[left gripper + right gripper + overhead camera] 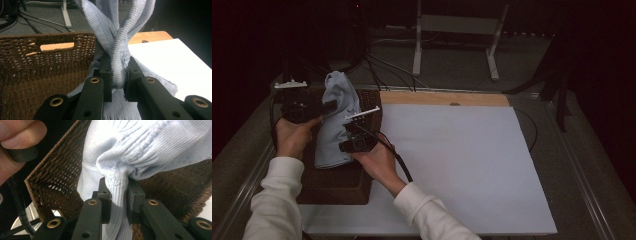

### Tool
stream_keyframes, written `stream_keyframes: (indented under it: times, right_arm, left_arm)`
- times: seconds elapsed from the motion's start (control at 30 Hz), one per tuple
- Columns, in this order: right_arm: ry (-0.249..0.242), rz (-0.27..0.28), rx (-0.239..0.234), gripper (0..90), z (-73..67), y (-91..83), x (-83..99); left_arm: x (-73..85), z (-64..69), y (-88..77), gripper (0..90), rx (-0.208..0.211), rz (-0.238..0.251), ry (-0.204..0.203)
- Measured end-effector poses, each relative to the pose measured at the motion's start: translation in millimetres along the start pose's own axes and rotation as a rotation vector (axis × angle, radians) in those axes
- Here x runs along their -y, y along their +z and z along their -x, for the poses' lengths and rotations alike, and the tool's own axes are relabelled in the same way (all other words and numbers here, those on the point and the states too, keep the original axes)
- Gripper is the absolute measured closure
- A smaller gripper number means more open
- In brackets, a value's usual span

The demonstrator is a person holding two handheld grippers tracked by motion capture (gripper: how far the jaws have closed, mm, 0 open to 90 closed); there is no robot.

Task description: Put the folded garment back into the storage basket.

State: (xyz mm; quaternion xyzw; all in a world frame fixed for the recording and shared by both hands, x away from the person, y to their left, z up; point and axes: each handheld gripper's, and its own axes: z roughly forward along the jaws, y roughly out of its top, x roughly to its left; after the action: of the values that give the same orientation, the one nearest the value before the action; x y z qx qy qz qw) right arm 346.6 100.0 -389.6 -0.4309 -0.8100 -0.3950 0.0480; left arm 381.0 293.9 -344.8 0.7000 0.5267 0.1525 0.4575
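Observation:
A pale blue knitted garment (334,120) hangs bunched above a brown wicker basket (337,187) at the table's left. My left gripper (331,106) is shut on a ribbed fold of the garment (117,67) near its upper part. Lower down, my right gripper (346,146) is shut on another ribbed fold of the garment (117,187). The basket's woven wall (37,57) with its handle slot stands behind the cloth in the left gripper view. In the right gripper view the basket's corner (50,185) lies behind the cloth, with the person's other hand (17,142) at top left.
A large white board (462,165) covers the table to the right of the basket, with a wooden strip (447,98) along its far edge. Cables (387,70) and a white stand (457,30) lie on the floor beyond. Each gripper trails a black cable (399,162).

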Motion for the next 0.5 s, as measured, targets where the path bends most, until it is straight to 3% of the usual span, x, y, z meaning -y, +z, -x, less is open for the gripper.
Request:
stream_keyframes:
  times: [0.5]
  right_arm:
    - [-0.03, -0.026, 0.0, 77.5, -9.1, 12.8, 5.6]
  left_arm:
    - [10.8, -9.2, -5.5, 80.5, -0.009, -0.019, -0.003]
